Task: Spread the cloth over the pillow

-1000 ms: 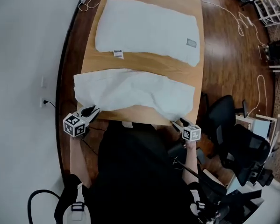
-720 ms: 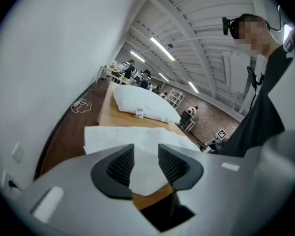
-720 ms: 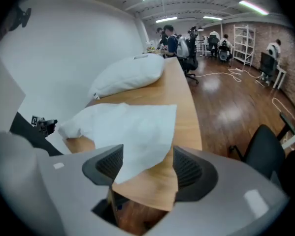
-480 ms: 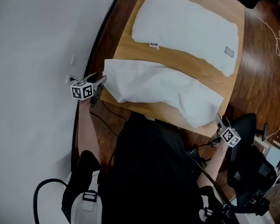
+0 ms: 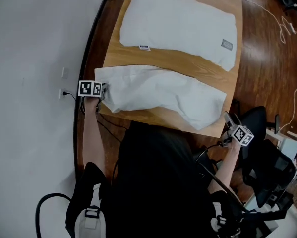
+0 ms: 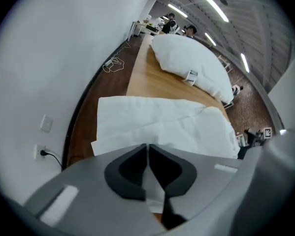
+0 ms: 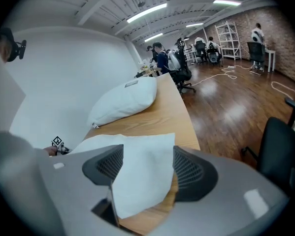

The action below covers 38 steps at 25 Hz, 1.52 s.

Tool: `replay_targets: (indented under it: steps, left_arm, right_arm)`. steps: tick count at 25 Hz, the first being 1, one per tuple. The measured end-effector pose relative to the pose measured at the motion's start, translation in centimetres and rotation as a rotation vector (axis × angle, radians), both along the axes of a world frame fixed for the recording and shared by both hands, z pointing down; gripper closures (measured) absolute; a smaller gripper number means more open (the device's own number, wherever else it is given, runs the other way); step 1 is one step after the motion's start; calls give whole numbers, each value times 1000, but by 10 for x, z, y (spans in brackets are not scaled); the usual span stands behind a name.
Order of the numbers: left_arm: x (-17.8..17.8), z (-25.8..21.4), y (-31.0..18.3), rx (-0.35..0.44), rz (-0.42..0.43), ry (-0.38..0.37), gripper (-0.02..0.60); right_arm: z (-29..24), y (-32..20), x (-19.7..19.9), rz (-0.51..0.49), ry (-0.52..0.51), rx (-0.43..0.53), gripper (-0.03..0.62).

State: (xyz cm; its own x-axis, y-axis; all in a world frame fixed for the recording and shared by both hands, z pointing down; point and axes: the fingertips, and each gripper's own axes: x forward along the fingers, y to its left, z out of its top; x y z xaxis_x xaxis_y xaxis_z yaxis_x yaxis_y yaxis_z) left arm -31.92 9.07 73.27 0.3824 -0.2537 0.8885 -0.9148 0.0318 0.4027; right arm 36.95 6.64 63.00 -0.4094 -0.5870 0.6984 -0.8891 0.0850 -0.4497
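Bright overhead lt; fisheye-warped edges.

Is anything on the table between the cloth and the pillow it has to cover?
Nothing visible stands in the way. Only a bare strip of table separates the cloth from the pillow.

A white cloth [image 5: 158,95] lies rumpled and partly folded along the near edge of a wooden table [image 5: 178,66], reaching almost from its left side to its right. The cloth's right corner hangs a little over the table's edge. Beyond it, apart across a strip of bare wood, a plump white pillow [image 5: 178,24] lies flat and uncovered (a small tag on its near edge).
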Motion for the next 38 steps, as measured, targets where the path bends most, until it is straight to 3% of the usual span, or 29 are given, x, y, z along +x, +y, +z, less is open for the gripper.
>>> replay_targets:
  steps: [1,4,8,10,11,14,15,18,20,21,23,25,28,34,38]
  left_arm:
    - [-4,5,2,-6,11,-26,578]
    - [-17,-14,10,66,-40,-50,578]
    - [5,-62,-12,321,-167,100,578]
    - [6,-83,-15,411,-206,159,578]
    - [6,-86,-12,410,-206,161,578]
    - [17,-57,1,281,-134,147,567]
    - [26,-48,2,235,-93,147,496]
    - [36,-32,2,133,-39,92,383]
    - [30,-19,-3,96,-29,27,335]
    - [25,-13,-6,78,-19,-20,330]
    - [18,-6,-9,52,17,-126,411]
    - [16,-10,-10,64,38,-175,536]
    - [16,-38,-14,187,-16,-169,563]
    - [1,-152,-18,715,-163,-161,566]
    - [-2,-237,-18,981,-235,-28,566]
  right_arm:
    - [2,-3,0,-6,12,-14,275]
    - [17,-21,-14,-63,48,-45,275]
    - [30,-52,-16,-94,122,-45,275]
    - [43,-62,-16,-88,152,-77,275]
    - [49,-64,-17,-94,169,-101,275]
    - [68,-61,-7,-140,251,-192,275]
    - [78,-63,-6,-161,277,-218,275]
    - [104,-69,-12,-197,331,-253,291]
    - [109,-68,-14,-187,357,-252,362]
    - [110,-68,-13,-181,353,-250,449]
    - [108,-68,-14,-173,314,-244,542]
    - [100,-68,-15,-167,294,-225,569]
    - [64,-69,-15,-139,282,-135,571]
    - [-21,-66,-16,-59,154,178,572]
    - [-116,-58,-11,-82,164,471,574]
